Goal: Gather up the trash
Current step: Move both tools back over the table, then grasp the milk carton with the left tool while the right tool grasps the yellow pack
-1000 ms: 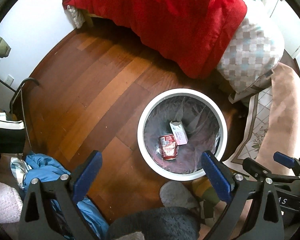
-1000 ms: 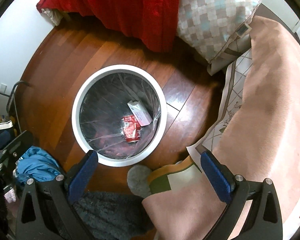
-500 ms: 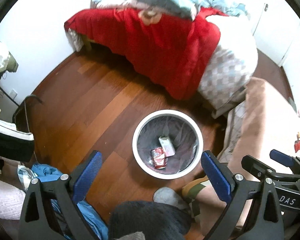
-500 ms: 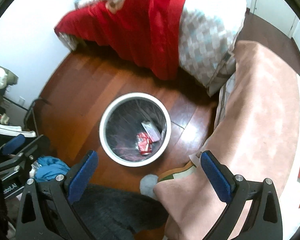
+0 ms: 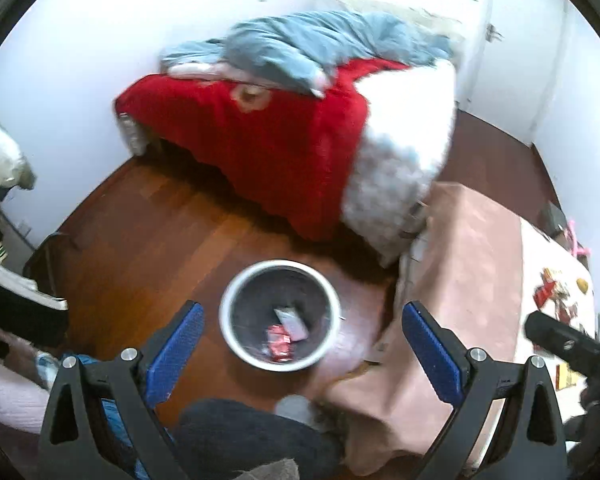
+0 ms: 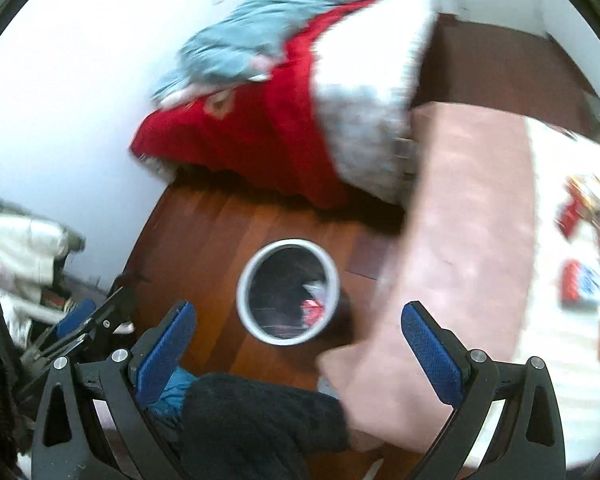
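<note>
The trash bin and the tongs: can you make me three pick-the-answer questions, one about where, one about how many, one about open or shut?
1. Where does the trash bin stand?
A. on the bed
B. on the wooden floor
C. on the pink cloth

2. How many pieces of trash show in the bin?
A. none
B. two
C. five

3. How are the left tongs?
A. open and empty
B. shut on a wrapper
C. shut on a sock

Answers:
1. B: brown floorboards lie all around the bin.
2. B: a red wrapper and a white packet lie at the bottom.
3. A: the blue pads stand wide apart with nothing between them; the right tongs look the same.
</note>
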Demonstrator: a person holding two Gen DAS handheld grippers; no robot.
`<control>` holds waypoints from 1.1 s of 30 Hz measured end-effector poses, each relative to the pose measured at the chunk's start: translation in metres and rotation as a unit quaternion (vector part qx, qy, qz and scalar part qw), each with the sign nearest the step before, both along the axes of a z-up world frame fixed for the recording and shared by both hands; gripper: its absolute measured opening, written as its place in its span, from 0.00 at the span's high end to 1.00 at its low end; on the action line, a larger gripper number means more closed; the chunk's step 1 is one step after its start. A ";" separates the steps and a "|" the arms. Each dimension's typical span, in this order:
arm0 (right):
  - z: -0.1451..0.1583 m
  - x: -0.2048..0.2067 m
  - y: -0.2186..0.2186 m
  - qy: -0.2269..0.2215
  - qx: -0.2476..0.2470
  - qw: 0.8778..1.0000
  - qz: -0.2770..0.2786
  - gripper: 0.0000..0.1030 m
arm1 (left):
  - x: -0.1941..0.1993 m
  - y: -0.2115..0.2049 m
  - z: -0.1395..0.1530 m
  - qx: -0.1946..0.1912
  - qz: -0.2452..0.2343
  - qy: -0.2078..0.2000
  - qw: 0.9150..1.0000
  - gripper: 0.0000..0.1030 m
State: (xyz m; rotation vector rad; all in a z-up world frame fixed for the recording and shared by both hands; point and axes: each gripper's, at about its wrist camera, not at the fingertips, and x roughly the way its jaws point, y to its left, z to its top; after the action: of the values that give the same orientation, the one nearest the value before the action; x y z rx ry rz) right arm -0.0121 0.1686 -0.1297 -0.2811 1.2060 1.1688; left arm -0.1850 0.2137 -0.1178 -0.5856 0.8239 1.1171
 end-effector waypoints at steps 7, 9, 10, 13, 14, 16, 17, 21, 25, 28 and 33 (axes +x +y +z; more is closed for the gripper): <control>-0.052 0.152 -0.122 0.000 -0.098 0.977 -0.188 0.00 | 0.141 -0.036 -0.074 -0.044 -0.090 0.044 0.994 0.02; -0.074 0.200 -0.161 0.013 -0.127 0.959 -0.254 0.00 | 0.176 -0.052 -0.092 -0.041 -0.111 0.061 0.991 0.02; -0.084 0.217 -0.173 0.017 -0.138 0.950 -0.279 0.00 | 0.201 -0.060 -0.107 -0.042 -0.126 0.076 0.988 0.02; -0.119 0.269 -0.210 0.026 -0.175 0.917 -0.358 0.05 | 0.248 -0.079 -0.134 -0.051 -0.156 0.105 0.981 0.02; -0.126 0.277 -0.214 0.031 -0.181 0.911 -0.370 0.11 | 0.258 -0.082 -0.141 -0.054 -0.164 0.112 0.979 0.02; -0.148 0.294 -0.219 0.051 -0.193 0.896 -0.397 0.16 | 0.274 -0.087 -0.151 -0.056 -0.177 0.128 0.974 0.02; -0.155 0.299 -0.220 0.056 -0.197 0.890 -0.408 0.17 | 0.281 -0.088 -0.155 -0.054 -0.184 0.135 0.972 0.02; -0.170 0.308 -0.209 0.033 -0.225 0.877 -0.423 0.24 | 0.301 -0.092 -0.152 -0.034 -0.226 0.150 0.962 0.02; -0.172 0.295 -0.190 -0.017 -0.244 0.903 -0.354 0.29 | 0.326 -0.104 -0.133 0.000 -0.318 0.141 0.938 0.02; -0.169 0.291 -0.200 -0.035 -0.255 0.912 -0.320 0.33 | 0.355 -0.122 -0.126 0.011 -0.427 0.139 0.894 0.02; -0.168 0.311 -0.230 -0.011 -0.267 0.908 -0.323 0.34 | 0.404 -0.151 -0.138 -0.027 -0.567 0.161 0.808 0.03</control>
State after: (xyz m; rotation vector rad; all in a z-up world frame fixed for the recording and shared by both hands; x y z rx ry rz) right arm 0.2994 -0.0617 -0.2972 -0.2681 1.4365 0.2464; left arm 0.2188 0.0625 -0.2559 0.1264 1.2475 0.0617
